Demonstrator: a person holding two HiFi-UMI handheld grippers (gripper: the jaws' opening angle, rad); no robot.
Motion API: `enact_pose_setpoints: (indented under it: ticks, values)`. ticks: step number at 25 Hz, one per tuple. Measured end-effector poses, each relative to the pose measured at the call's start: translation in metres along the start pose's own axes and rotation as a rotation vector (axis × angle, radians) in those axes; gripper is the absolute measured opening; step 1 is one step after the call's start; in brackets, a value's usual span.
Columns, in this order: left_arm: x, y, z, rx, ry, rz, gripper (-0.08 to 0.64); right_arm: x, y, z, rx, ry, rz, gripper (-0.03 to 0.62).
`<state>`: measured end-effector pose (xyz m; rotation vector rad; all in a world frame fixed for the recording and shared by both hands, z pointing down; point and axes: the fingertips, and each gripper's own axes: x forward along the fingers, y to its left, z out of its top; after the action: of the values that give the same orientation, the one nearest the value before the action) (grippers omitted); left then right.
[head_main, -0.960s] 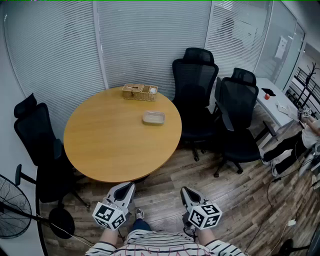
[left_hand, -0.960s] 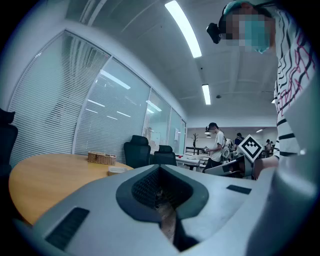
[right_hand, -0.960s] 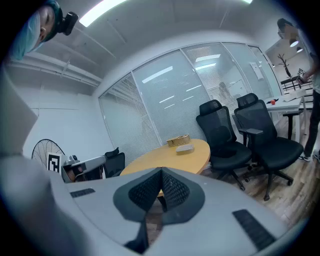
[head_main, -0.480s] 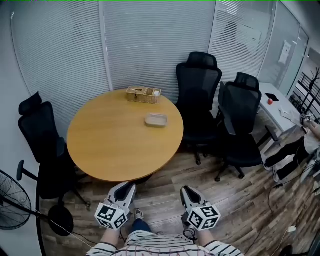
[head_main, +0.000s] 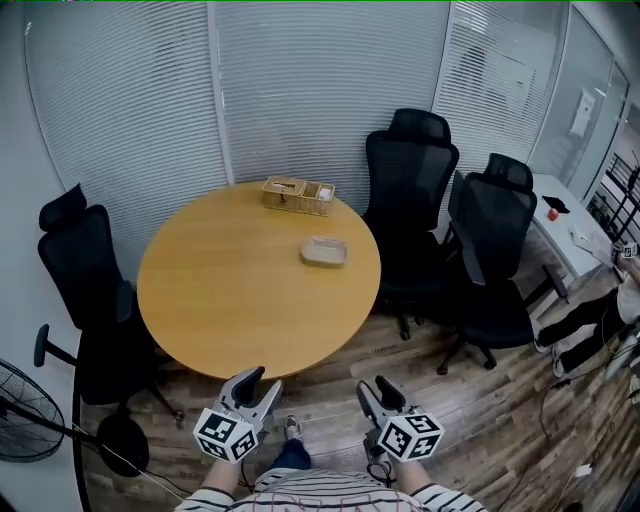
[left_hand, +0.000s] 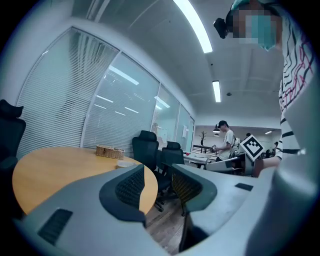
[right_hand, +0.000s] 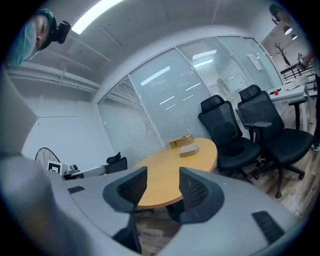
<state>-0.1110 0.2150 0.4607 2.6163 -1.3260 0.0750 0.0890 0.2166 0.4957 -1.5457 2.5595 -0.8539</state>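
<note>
Person wears a white long-sleeved top (head_main: 320, 492) w/ thin dark stripes; the left gripper view also shows reddish lines in it. Same stripes on both sleeves (head_main: 205, 497). Blue trousers (head_main: 291, 456) and a light shoe (head_main: 291, 428) show below. Black camera (left_hand: 222, 27) sits on the head. L gripper (head_main: 262, 382) and R gripper (head_main: 377, 386) look alike: smooth light-grey plastic shells, rounded, each w/ a white marker cube (head_main: 225, 435) printed in b/w squares. Jaw pads (left_hand: 131, 187) are dark grey w/ a fine ribbed texture, set in curved dark frames.
</note>
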Motion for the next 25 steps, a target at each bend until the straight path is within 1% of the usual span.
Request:
enact_pose_setpoints:
  ticks: [6,12,15,21,25]
  values:
    - [0.038,0.061,0.020,-0.001,-0.009,-0.015,0.144,0.066,-0.011,0.028,-0.012,0.005,-0.047,0.195]
    - [0.077,0.121,0.031,-0.015,0.000,-0.027,0.144,0.128,-0.021,0.053,0.001,-0.008,-0.094,0.195]
    - [0.100,0.148,0.034,-0.019,0.012,-0.043,0.146,0.155,-0.029,0.065,0.020,-0.030,-0.122,0.195]
    - [0.147,0.181,0.043,-0.001,0.025,-0.102,0.144,0.191,-0.048,0.079,0.050,-0.067,-0.181,0.195]
    - [0.175,0.195,0.045,-0.022,0.036,-0.113,0.146,0.206,-0.061,0.084,0.063,-0.062,-0.209,0.195]
